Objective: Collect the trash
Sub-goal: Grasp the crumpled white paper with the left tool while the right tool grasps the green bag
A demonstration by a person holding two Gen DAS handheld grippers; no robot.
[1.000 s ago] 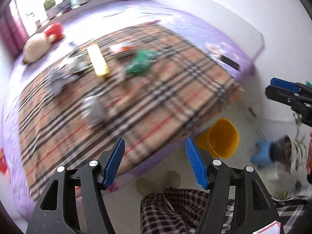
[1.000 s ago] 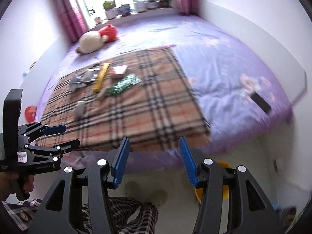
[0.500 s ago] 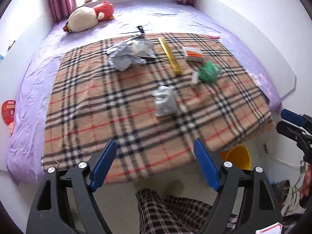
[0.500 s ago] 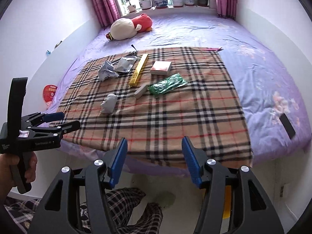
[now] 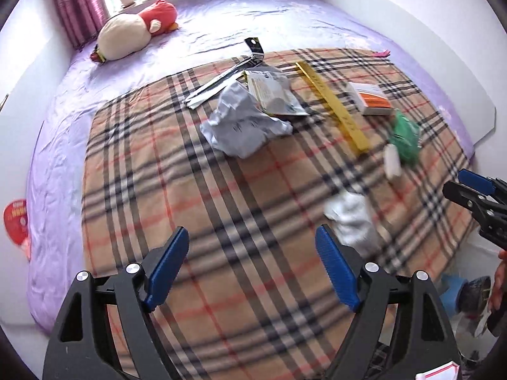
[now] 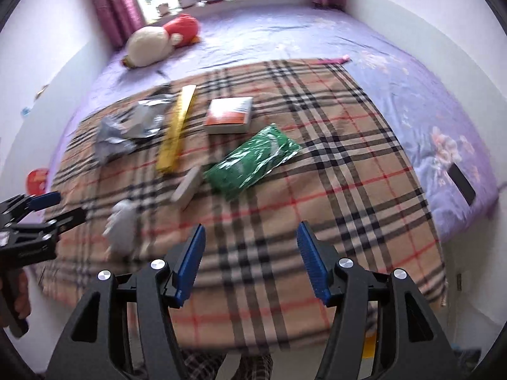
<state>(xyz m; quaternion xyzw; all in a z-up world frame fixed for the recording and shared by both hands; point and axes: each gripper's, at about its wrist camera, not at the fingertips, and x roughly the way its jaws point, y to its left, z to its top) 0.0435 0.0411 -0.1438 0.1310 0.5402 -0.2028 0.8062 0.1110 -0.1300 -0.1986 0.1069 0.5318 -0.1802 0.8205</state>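
Hovering over the plaid blanket (image 5: 196, 209), your left gripper (image 5: 252, 269) and right gripper (image 6: 250, 261) both gape empty, so the crumpled white paper (image 5: 350, 221) just ahead-right of the left one looks the easiest trash, the green wrapper (image 6: 253, 161) lying farther ahead.

Left gripper (image 5: 252, 267) at lower centre, jaws spread wide, empty. Right gripper (image 6: 252, 261) likewise spread, empty, lower centre.
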